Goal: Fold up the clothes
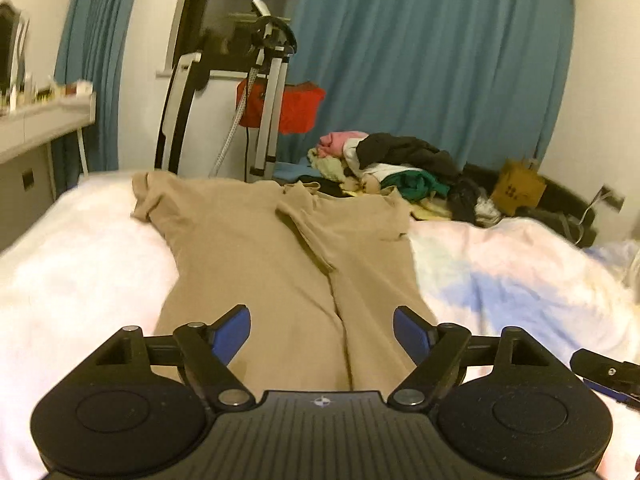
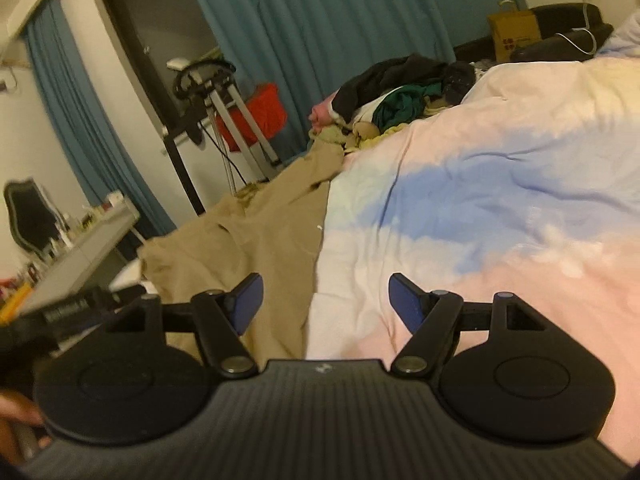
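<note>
beige garment: spread on bed, partly folded

beige garment [image 1: 256, 248]: one, lying flat on the pastel bedcover [image 1: 500, 264], one side panel turned in along its middle; further folds look outstanding, though how many i cannot tell. clothes pile [image 1: 404, 168]: one heap at the far edge, unfolded, pieces too tangled to count. left gripper [image 1: 322, 330]: one, fingers spread, holding nothing, above the garment's near end. right gripper [image 2: 325, 300]: one, spread, empty, over the garment's edge.
</note>
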Available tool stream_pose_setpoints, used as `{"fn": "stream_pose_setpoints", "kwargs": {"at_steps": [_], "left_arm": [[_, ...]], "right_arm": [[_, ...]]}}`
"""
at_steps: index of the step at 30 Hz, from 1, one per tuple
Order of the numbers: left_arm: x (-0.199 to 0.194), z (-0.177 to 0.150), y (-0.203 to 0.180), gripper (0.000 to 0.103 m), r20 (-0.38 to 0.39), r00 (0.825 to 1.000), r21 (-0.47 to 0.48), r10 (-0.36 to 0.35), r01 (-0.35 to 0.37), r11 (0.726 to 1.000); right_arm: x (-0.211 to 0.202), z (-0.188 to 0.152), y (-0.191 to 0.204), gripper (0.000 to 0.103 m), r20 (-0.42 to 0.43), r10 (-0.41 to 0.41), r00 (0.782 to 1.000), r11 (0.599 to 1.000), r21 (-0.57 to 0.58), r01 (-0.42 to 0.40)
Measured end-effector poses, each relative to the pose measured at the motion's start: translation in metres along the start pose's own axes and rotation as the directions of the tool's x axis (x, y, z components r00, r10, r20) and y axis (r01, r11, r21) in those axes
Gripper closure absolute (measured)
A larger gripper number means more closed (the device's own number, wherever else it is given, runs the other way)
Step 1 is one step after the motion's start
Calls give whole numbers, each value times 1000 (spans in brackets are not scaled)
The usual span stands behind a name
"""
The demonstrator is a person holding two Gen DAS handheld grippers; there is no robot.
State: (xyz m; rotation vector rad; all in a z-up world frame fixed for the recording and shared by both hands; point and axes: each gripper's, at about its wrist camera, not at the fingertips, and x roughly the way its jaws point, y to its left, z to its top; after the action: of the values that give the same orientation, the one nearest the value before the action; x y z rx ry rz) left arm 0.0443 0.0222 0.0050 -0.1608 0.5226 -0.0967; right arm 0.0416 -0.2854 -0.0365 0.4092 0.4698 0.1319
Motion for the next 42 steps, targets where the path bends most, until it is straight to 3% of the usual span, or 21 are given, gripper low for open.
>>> {"fn": "stream_pose_setpoints", "kwargs": {"at_steps": [7,14,18,22,27,32,37,42], "left_arm": [[-27,-13,-3,22,6,1000,44,-4,4,999],[-41,-7,-4,14,15,999,83,-46,45,996],[-50,-2,6,5,25,998,77,-63,61,995],[-54,10,28,3,38,998,35,-59,58,998],[-52,22,62,1,57,997,-36,-43,45,998],[-31,24,106,1,52,999,-155,-10,18,988],[-3,22,160,1,38,998,-320,42,-28,947],[20,19,196,1,31,993,-435,113,-89,896]], "right_arm": [[-56,-8,17,30,63,-19,998,998,-59,23],[-63,-30,29,31,59,-55,997,986,-155,63],[-60,-15,46,31,58,-2,998,983,-186,13],[-37,8,71,31,21,47,999,972,-230,-41],[43,39,123,31,-98,114,989,938,-317,-140],[159,37,191,31,-243,206,948,860,-418,-294],[263,19,267,33,-345,257,903,804,-442,-398],[347,9,329,33,-332,253,909,787,-477,-393]]}}
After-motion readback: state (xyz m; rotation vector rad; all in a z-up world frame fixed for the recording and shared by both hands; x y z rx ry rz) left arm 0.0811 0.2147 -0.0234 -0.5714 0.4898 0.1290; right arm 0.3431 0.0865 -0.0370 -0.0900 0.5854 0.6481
